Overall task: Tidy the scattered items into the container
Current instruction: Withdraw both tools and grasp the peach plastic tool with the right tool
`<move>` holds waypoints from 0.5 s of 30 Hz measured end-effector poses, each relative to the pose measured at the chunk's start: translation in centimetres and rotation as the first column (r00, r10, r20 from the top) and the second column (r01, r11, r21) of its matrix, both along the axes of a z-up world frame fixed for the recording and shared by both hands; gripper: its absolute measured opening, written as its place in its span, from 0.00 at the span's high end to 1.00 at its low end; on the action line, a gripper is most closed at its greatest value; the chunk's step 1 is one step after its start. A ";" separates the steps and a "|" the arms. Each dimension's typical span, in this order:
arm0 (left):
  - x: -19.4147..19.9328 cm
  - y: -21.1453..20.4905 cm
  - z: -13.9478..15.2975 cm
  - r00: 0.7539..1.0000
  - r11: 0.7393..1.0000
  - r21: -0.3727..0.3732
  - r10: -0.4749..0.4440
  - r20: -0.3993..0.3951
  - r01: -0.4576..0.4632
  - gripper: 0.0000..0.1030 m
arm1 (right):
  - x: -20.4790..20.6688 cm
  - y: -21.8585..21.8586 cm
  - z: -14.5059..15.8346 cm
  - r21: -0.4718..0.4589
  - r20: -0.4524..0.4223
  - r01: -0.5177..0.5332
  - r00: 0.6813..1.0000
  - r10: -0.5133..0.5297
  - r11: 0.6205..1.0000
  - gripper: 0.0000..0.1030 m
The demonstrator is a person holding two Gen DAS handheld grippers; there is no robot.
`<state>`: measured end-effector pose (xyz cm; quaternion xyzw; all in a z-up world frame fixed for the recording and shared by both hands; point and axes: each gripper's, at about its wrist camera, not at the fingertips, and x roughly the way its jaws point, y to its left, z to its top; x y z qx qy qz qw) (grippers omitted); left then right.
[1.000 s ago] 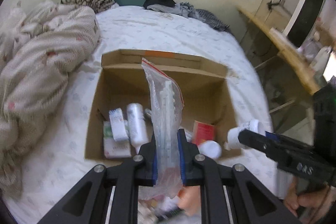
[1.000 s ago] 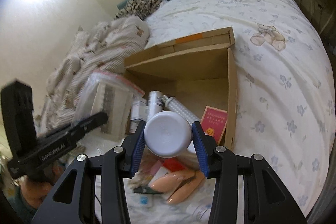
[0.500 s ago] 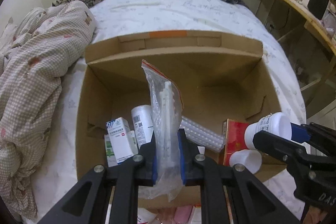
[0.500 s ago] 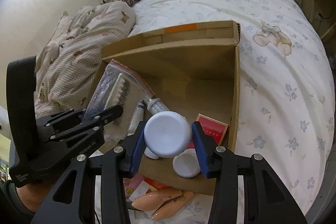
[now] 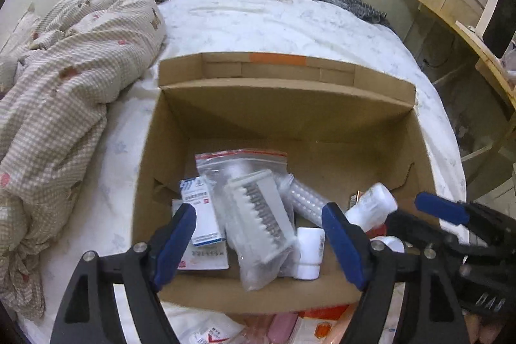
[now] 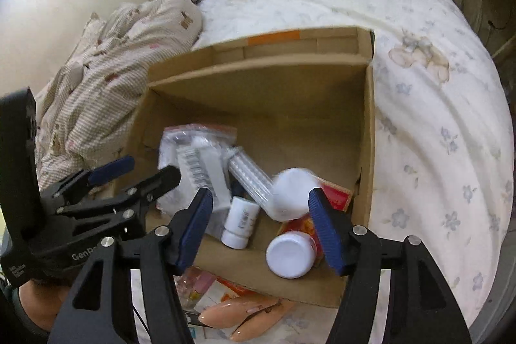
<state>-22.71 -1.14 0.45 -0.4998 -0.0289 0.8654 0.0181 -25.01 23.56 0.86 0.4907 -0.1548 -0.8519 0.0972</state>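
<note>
Cardboard box (image 5: 283, 118) sits open on the bed (image 5: 290, 21), flaps up, and we record its contents from left to right. Outside its left wall lies a rumpled checked quilt (image 5: 64, 79). Inside, at the left, a blue-and-white medicine carton (image 5: 201, 208) rests on a flatter white pack. Beside it we find a clear zip bag (image 5: 254, 208) with a red seal strip, lying flat over the other items and holding a white ribbed tray. To its right lies a dimpled translucent tube (image 5: 304, 202), with a small white bottle (image 5: 308, 253) on its side below it. Further right, a larger white bottle (image 6: 292, 194) appears blurred above a red packet (image 6: 335, 197), and a white-capped jar (image 6: 290, 253) lies near the front wall. We note the left claw (image 5: 258, 244) open wide above the box, its blue pads (image 5: 175, 240) gripping nothing. The right claw (image 6: 259, 228) is likewise spread, with nothing between its pads. On the bed before the box lie peach-coloured items (image 6: 245, 315) and papers.
</note>
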 end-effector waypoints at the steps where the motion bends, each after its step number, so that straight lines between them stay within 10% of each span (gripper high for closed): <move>1: 0.4 -0.1 0.4 1.000 1.000 0.003 0.003 -0.005 -0.003 0.22 | 0.1 0.2 0.4 -0.006 -0.010 0.005 1.000 -0.005 1.000 0.36; 15: 10.8 -4.6 3.1 1.000 0.994 0.104 -0.007 -0.012 0.008 0.22 | 2.5 1.2 3.1 -0.029 -0.076 0.061 0.995 -0.063 0.998 0.36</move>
